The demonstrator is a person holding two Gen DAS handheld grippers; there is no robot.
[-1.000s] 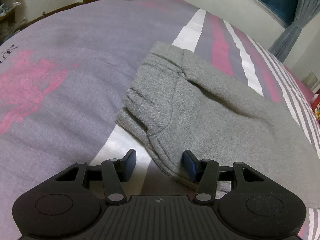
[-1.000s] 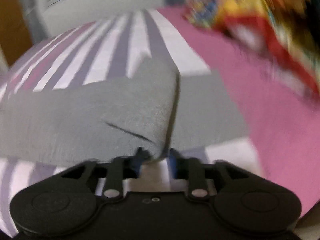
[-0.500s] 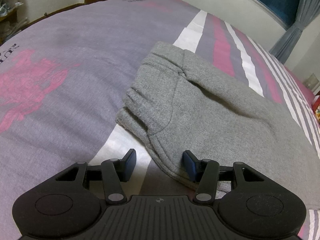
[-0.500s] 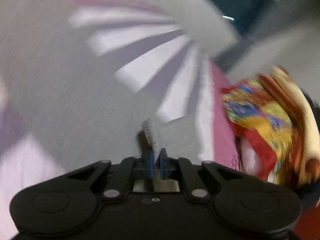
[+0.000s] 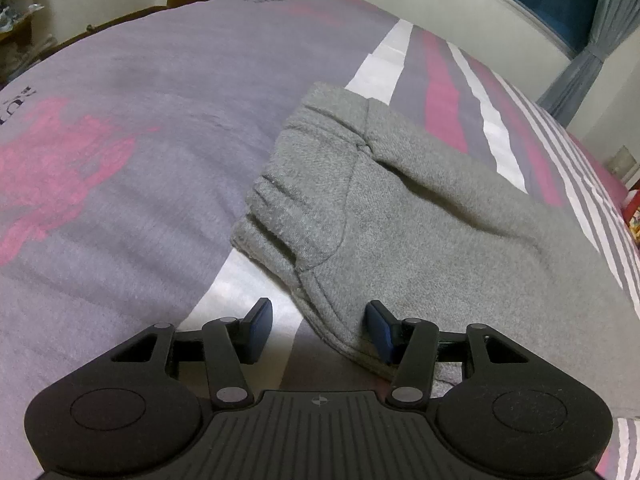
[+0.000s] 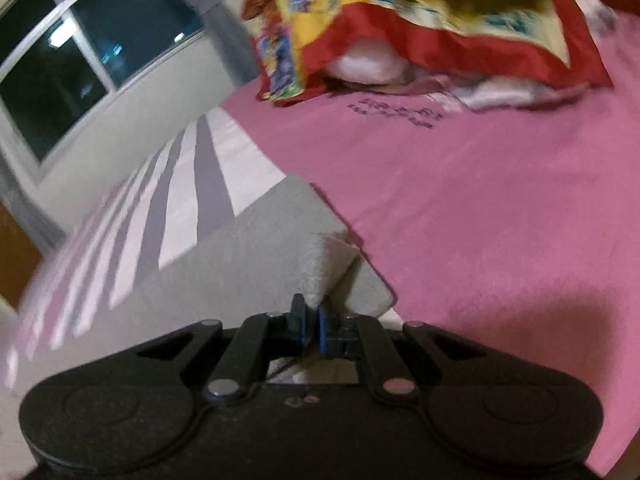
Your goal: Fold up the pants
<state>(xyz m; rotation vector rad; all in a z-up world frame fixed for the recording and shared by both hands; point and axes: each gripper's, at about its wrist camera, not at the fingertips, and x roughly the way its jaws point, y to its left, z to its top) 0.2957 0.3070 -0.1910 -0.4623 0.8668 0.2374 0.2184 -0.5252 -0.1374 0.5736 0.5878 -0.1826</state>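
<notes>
Grey fleece pants (image 5: 400, 216) lie on the bed, waistband end toward the left gripper. My left gripper (image 5: 318, 326) is open, its jaws either side of the near waistband corner, which lies between them ungripped. My right gripper (image 6: 310, 320) is shut on the leg hem of the pants (image 6: 324, 264) and holds that corner lifted and curled above the rest of the leg, over the pink part of the bedspread.
The bedspread is purple (image 5: 140, 140) with pink and white stripes (image 5: 440, 92). A pink area (image 6: 500, 200) lies by the right gripper. A red and yellow pillow pile (image 6: 420, 12) is beyond. A window (image 6: 60, 52) and wall are left.
My right gripper has closed on the leg hem, lifted it and swung round. The left gripper and the waistband have not moved.
</notes>
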